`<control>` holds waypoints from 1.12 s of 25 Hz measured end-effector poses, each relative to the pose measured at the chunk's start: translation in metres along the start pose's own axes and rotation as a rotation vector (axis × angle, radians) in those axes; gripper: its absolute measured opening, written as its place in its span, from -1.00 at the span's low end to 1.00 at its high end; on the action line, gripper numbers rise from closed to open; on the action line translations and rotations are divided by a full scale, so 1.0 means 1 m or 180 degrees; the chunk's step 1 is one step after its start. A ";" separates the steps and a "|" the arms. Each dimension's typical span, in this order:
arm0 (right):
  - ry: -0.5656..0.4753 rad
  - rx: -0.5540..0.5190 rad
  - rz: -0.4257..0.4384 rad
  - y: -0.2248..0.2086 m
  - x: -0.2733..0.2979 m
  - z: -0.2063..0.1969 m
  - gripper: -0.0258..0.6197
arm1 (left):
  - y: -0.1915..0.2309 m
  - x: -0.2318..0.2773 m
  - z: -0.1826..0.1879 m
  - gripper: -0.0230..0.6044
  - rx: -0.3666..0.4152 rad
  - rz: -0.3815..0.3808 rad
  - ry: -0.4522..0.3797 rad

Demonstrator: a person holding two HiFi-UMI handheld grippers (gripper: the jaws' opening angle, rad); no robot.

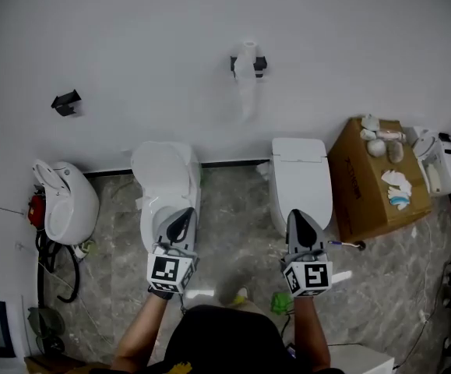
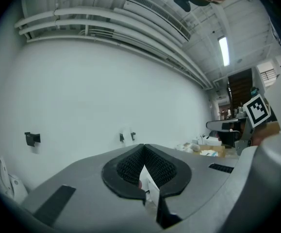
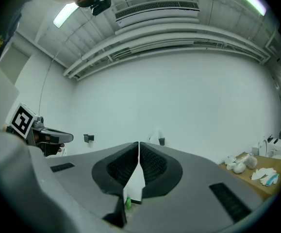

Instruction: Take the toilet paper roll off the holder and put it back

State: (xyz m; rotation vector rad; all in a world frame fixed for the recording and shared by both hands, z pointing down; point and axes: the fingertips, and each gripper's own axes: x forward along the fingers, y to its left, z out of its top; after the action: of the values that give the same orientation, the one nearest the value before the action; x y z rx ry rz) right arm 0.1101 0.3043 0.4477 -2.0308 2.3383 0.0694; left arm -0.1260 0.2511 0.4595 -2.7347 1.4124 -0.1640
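A white toilet paper roll [image 1: 245, 63] hangs on a black holder [image 1: 259, 65] on the white wall, with a loose tail of paper drooping below it. Both grippers are held level and well short of the wall. My left gripper [image 1: 183, 213] is over the left toilet, shut and empty. My right gripper [image 1: 297, 216] is over the right toilet, also shut with nothing in it. In the left gripper view the roll [image 2: 126, 136] is small and far off above the closed tips [image 2: 142, 146]. In the right gripper view the roll [image 3: 155, 137] sits just right of the closed tips [image 3: 139, 143].
A second black holder [image 1: 66, 102], bare, is on the wall at the left. Two white toilets [image 1: 167, 179] [image 1: 301, 178] stand against the wall. Another white fixture [image 1: 65, 197] is at the left. A cardboard box [image 1: 365, 189] with paper scraps stands at the right.
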 end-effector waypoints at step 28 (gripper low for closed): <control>0.0184 -0.0149 0.0080 -0.087 0.315 -0.016 -0.88 | 0.133 0.293 0.027 -0.87 -0.0111 -0.0104 -0.0207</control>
State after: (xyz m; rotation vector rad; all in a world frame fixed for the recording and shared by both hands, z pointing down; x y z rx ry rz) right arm 0.1521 -0.0202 0.4436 -2.0516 2.4192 0.0675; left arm -0.0617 -0.0645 0.4391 -2.7649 1.3678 -0.0516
